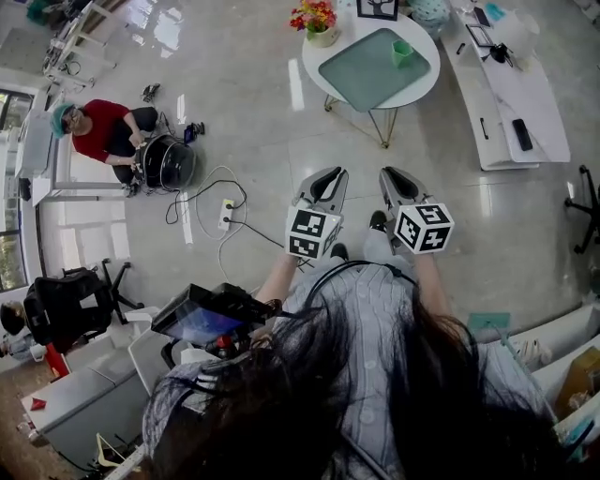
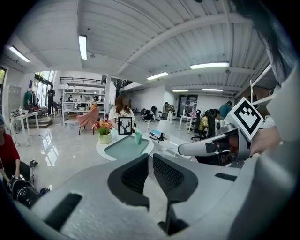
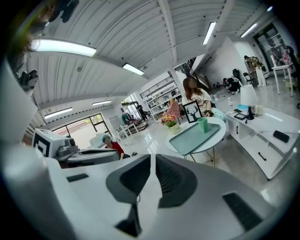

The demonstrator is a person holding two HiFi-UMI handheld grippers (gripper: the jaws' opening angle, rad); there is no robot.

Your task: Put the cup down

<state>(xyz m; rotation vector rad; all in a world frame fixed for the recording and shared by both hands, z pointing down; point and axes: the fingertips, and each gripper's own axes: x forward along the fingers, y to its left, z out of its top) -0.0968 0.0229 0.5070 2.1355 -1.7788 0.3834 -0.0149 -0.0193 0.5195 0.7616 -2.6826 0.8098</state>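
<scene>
Cup (image 1: pixel 402 52): green, upright, on the far-right part of a grey-green tray (image 1: pixel 368 73). The tray lies on the round white tabletop (image 1: pixel 361 22) at the far side of the scene. Flower pot (image 1: pixel 320 25) and framed picture (image 1: pixel 377 7) stand at the tabletop's far-left edge, apart from the cup.

Left claw (image 2: pixel 150 157): jaws pressed together, nothing between them. Right claw (image 3: pixel 153 158): the same, pads meeting, empty. Both are held near the body, side by side, well apart from the tabletop, with bare floor between.

Judgement: cup looks already set down and released; what is left is a clean finish.
- Hold both claws back and level; no reason to reach toward the tray again
- Cup sits near the tray's rim, so a stray nudge could tip it
- If stepping away, mind the cable (image 1: pixel 211 202) on the floor to the left and the person in red (image 1: pixel 98 131) crouched beyond it
- Check the cup is upright before calling it done
</scene>
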